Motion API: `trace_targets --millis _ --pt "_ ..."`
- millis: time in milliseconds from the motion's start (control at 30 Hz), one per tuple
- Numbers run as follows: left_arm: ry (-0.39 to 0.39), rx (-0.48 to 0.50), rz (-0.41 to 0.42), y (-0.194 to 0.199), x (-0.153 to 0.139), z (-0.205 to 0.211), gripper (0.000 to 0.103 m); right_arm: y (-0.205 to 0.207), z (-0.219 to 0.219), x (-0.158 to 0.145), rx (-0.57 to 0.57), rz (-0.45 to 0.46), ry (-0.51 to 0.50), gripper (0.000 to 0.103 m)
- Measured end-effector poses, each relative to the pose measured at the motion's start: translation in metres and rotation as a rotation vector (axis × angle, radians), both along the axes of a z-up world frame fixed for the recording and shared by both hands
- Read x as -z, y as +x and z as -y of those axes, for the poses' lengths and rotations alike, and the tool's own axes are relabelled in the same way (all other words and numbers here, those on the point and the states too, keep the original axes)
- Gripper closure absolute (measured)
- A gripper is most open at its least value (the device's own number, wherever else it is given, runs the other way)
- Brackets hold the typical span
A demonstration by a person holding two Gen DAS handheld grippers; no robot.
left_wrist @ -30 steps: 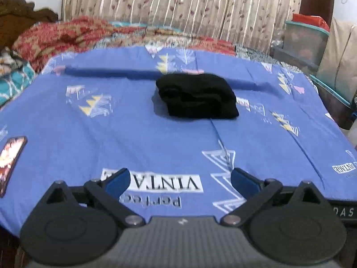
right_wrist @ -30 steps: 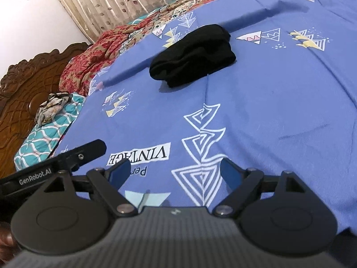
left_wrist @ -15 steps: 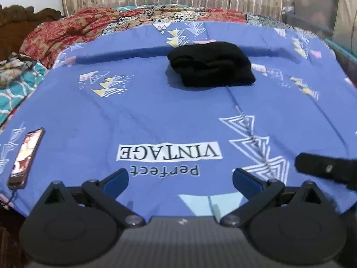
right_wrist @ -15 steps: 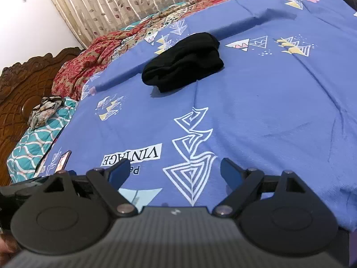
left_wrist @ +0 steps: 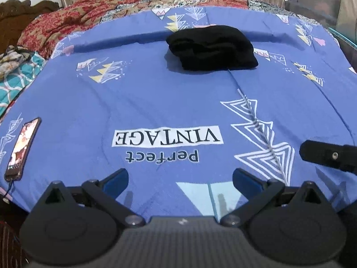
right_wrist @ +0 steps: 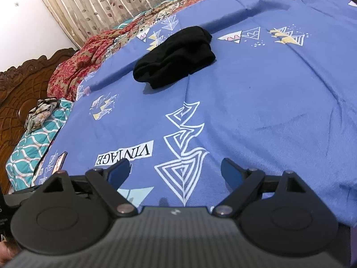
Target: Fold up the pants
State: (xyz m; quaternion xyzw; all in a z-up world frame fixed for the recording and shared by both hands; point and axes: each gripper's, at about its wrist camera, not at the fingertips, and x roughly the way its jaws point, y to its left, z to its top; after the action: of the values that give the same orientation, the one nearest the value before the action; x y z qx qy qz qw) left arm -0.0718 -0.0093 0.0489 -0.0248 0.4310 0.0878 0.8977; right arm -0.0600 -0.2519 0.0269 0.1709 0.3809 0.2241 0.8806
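The black pants (left_wrist: 212, 48) lie folded into a compact bundle on the far middle of the blue printed bedsheet (left_wrist: 156, 98); the right wrist view shows the same pants (right_wrist: 175, 57) far ahead and left of centre. My left gripper (left_wrist: 180, 179) hangs open over the sheet's near edge, nothing between its blue pads. My right gripper (right_wrist: 175, 169) is likewise open and empty, well short of the pants. A black part of the right gripper (left_wrist: 328, 156) pokes in at the right edge of the left wrist view.
A phone (left_wrist: 22, 147) lies on the sheet's left edge. A red patterned blanket (left_wrist: 67, 24) and teal quilt (right_wrist: 29, 147) sit at the left, by a carved wooden headboard (right_wrist: 20, 84). Curtains (right_wrist: 111, 2) hang behind; plastic bins (left_wrist: 312, 2) stand at the far right.
The left gripper has tipped downward and sunk a little, so the pants sit higher in its view and the phone and the right gripper's body have come into sight. The pants have not moved.
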Motion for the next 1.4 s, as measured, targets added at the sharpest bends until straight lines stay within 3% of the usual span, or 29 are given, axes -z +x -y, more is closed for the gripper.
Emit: trace_targets --millis 300,433,1400 --pt "0.035 -0.011 -0.144 0.013 0.021 0.003 0.0 0.003 -0.002 0.01 0.013 -0.041 -0.03 0.011" --pt "0.014 -0.003 -0.178 0.015 0.03 0.002 0.0 0.005 -0.003 0.016 0.02 -0.071 -0.049 0.011" --pt "-0.039 -0.001 -0.201 0.02 0.045 -0.007 0.0 0.014 0.006 0.03 0.033 -0.127 -0.02 0.003"
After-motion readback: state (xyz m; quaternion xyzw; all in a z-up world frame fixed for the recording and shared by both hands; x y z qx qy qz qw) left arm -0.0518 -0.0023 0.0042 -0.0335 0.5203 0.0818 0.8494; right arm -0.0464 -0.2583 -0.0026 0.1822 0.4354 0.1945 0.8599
